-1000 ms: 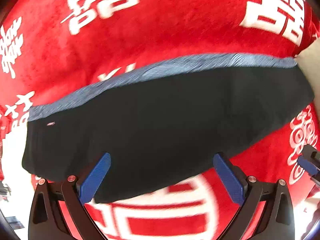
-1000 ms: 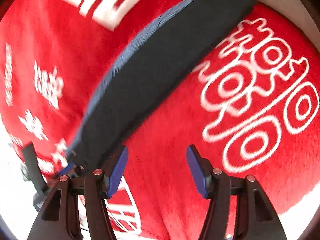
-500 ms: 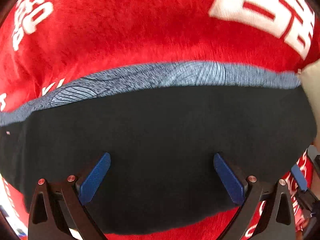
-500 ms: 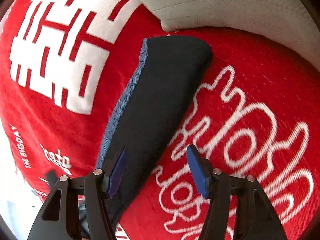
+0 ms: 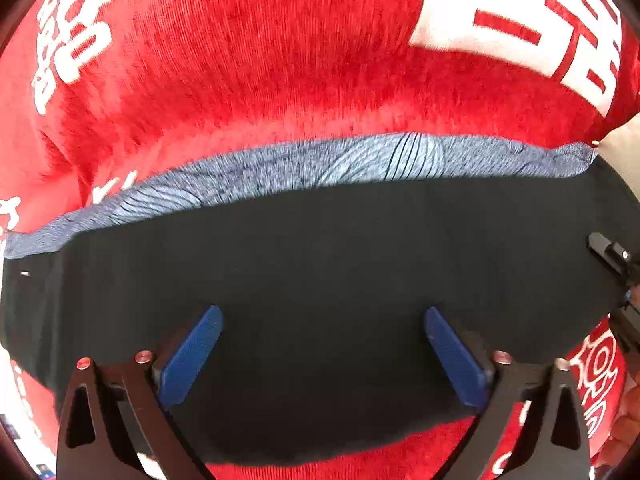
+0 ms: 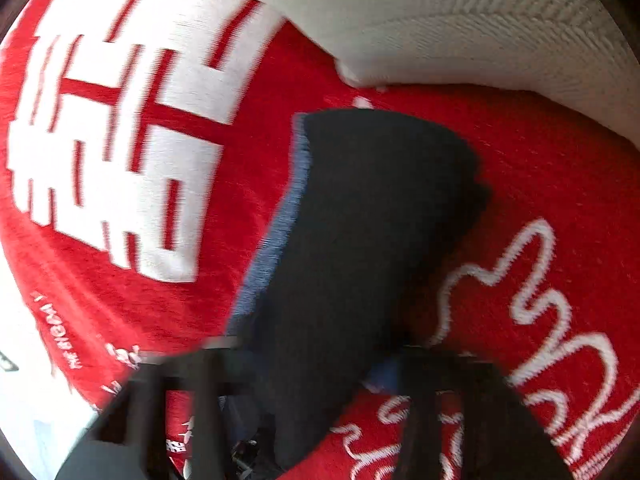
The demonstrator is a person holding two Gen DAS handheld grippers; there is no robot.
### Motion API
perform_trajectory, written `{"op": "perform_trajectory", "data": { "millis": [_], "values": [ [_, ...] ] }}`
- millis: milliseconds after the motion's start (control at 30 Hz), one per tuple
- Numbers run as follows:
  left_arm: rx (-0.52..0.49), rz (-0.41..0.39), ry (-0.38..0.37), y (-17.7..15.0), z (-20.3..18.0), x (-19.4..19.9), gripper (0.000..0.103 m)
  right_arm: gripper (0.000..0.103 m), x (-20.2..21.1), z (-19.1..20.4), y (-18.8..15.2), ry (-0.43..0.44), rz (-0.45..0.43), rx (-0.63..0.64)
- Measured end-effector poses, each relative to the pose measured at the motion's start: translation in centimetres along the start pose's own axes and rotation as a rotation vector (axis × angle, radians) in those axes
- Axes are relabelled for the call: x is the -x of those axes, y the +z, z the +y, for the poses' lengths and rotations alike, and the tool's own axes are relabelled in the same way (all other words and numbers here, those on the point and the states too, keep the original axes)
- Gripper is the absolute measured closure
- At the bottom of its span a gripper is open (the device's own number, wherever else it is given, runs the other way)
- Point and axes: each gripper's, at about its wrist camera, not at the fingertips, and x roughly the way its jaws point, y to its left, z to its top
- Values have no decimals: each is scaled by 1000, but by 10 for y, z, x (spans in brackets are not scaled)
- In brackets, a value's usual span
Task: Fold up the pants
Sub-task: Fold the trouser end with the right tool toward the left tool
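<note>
we see the pants (image 5: pixel 320 280) folded into a long dark band w/ a blue-grey patterned strip along one edge, lying flat on the red blanket (image 5: pixel 280 60) w/ big white characters; in the left wrist view the long axis runs side to side across the frame, patterned edge on the far side, plain black edge nearest us, and the right end reaches toward a pale cushion at the frame edge; in the right wrist view the same band (image 6: pixel 360 220) runs lengthwise away from us, rising from the bottom centre to a blunt end just short of the white ribbed cushion (image 6: pixel 480 20), blue-grey edge on its left; the left gripper (image 5: pixel 320 344) looks steeply down over the black cloth near its close edge, blue pads (image 5: pixel 192 352) well apart, jaws have just been closing a bit but remain wide, cloth lies beneath and between them and we see no pinch; the right gripper (image 6: pixel 320 364) is angled lower along the band, blurred, its jaws have just been closing and are now nearly together w/ the near end of the pants between them, so it looks clamped on the cloth; a bit of the right gripper (image 5: pixel 616 264) shows at the right edge of the left view, on the band's right end
</note>
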Motion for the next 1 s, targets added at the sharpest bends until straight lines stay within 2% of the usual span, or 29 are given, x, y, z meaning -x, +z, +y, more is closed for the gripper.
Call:
{"op": "perform_trajectory", "data": {
  "millis": [33, 167, 233, 333, 533, 633, 733, 800, 900, 1000],
  "values": [
    [-12, -16, -15, 2, -5, 9, 16, 90, 4, 8, -1, -22, -4, 49],
    [-57, -52, -53, 2, -24, 20, 16, 91, 23, 59, -14, -94, -49, 304],
    [-50, -4, -60, -5, -31, 1, 16, 91, 26, 77, -20, -116, -58, 387],
    [-77, -105, -38, -17, -37, 0, 16, 91, 24, 97, -34, -154, -61, 499],
    [-96, -143, -57, -25, -34, 4, 16, 91, 23, 136, -57, -201, -66, 697],
    [-92, -131, -96, -23, -28, 7, 16, 91, 22, 156, -75, -223, -59, 802],
    [-70, -83, -159, -18, -6, 20, 17, 91, 19, 181, -98, -265, -62, 924],
    [-26, -115, -152, -19, 27, 39, 17, 91, 17, 190, -111, -291, -63, 979],
    [-4, -144, -108, -21, 77, 57, 17, 91, 8, 206, -144, -358, -80, 1103],
    [30, -121, -44, -28, 139, 57, 17, 91, -13, 220, -181, -415, -78, 1215]
  ]
}}
